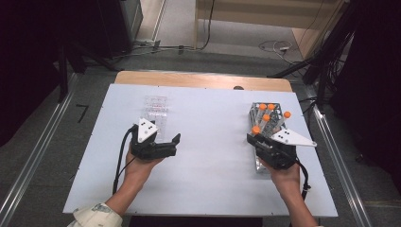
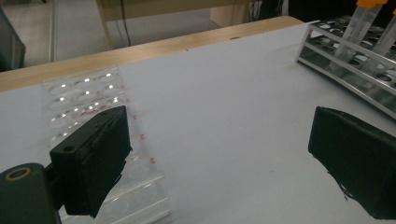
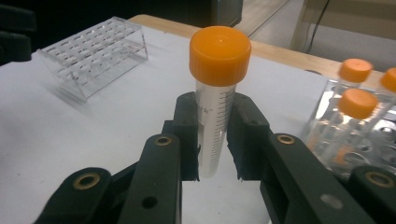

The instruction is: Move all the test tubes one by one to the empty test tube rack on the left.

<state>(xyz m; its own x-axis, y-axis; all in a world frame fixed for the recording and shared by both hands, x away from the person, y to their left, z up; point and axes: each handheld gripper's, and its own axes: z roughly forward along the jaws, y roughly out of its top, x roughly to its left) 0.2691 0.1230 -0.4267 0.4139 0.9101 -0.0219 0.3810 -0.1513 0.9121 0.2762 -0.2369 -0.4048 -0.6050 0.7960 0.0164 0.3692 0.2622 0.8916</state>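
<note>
My right gripper (image 1: pixel 256 137) is shut on a clear graduated tube (image 3: pixel 214 126) with an orange cap (image 3: pixel 219 49), held upright just above the white tabletop. In the high view that tube's cap (image 1: pixel 256 129) sits at the near left corner of a metal rack (image 1: pixel 261 109), which holds several more orange-capped tubes (image 1: pixel 270 118). My left gripper (image 1: pixel 161 136) is open and holds nothing, its jaws wide apart over the table (image 2: pixel 224 158). It hovers just in front of a clear plastic rack (image 1: pixel 156 109), whose near end lies by the left jaw (image 2: pixel 84 98).
A white board (image 1: pixel 208 161) covers the wooden table (image 1: pixel 203 79). The stretch between the two racks is bare. The metal rack (image 2: pixel 345 56) lies ahead of the left gripper's right jaw. Cables and dark equipment stand on the floor beyond the far edge.
</note>
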